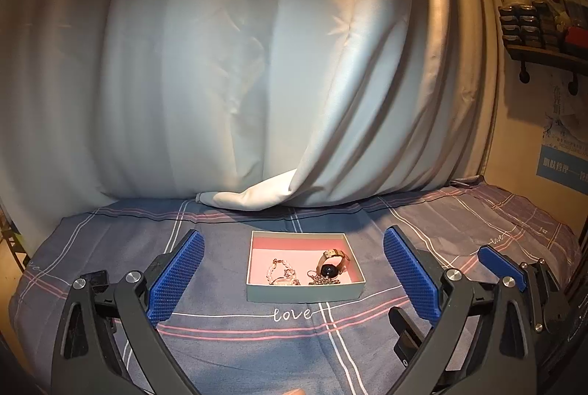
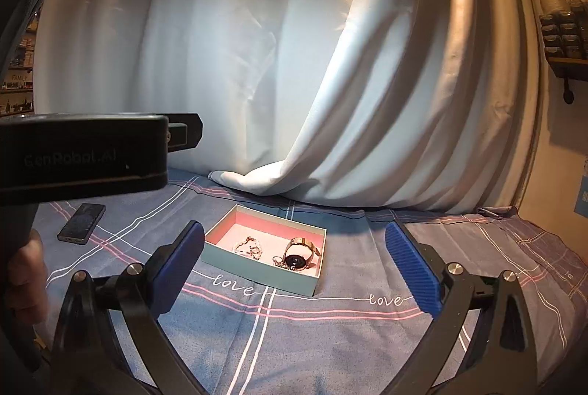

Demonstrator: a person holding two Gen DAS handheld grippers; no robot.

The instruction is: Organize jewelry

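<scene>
Both grippers gape wide, holding nothing: left gripper (image 1: pixel 294 279), right gripper (image 2: pixel 294 270). On the bed (image 2: pixel 330 340), the box (image 1: pixel 307 293) cradles watch (image 1: pixel 332 264) and bracelet (image 1: pixel 281 272).

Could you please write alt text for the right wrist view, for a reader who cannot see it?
An open box with a pink lining sits on a checked bedsheet, holding a watch, a beaded bracelet and a small chain. The right hand-held gripper frames it, open and empty. A phone lies far left; a pale curtain hangs behind.
</scene>
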